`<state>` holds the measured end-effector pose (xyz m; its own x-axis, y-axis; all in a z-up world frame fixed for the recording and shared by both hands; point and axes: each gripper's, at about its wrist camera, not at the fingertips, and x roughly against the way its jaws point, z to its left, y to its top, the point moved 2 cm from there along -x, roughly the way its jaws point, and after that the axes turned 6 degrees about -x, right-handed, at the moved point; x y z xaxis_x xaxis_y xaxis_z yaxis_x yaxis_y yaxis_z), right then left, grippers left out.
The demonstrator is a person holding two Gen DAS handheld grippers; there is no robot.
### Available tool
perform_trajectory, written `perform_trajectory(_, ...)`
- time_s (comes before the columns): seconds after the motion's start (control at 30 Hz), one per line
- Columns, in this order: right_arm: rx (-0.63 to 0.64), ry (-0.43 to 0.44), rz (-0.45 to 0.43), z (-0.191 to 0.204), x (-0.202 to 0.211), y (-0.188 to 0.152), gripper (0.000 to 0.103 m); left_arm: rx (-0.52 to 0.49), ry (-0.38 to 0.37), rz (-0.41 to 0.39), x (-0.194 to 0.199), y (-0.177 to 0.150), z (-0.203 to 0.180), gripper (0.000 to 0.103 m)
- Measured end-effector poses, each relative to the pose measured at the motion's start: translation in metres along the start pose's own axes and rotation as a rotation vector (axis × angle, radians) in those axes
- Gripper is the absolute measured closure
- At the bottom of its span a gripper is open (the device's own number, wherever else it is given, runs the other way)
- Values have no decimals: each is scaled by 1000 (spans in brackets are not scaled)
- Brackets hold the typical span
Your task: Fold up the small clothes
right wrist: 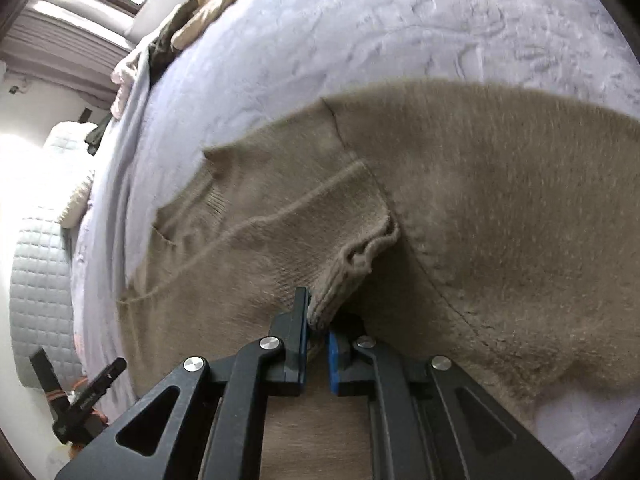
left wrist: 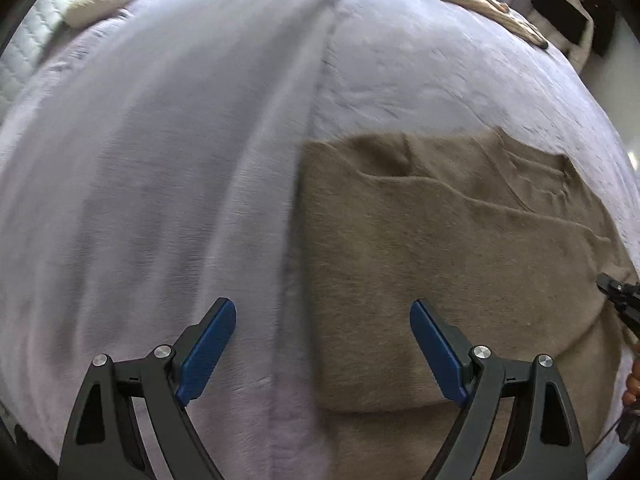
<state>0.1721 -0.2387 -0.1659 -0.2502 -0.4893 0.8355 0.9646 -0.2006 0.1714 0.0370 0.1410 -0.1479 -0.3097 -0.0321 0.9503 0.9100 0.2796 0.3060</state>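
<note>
We see the tan knit sweater lying on the lavender blanket; our right gripper is clenched on its ribbed cuff, a shallow pinch that could slip when lifted; only the left wrist view shows the left gripper spread wide, holding nothing, above the sweater's edge.

Soft daylight; window glare blows out the right wrist view's left side; motion blur, fisheye-bent, dark-cornered edges
</note>
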Motion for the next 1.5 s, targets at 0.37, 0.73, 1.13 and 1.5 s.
perform_trajectory(0.37,25,13,5,13,12,4,96,138,-106,-34,1,30,18,95)
perform_trajectory(0.73,42,-9,-3,-8,10,3,87,51,79,-72,-3,18,13,20)
perform_trajectory(1.13,81,43,109,33,35,-59,42,-31,103,1,9,-12,13,20)
perform_trajectory(1.5,182,-112,139,59,7,-77,42,-80,93,56,9,-41,17,20)
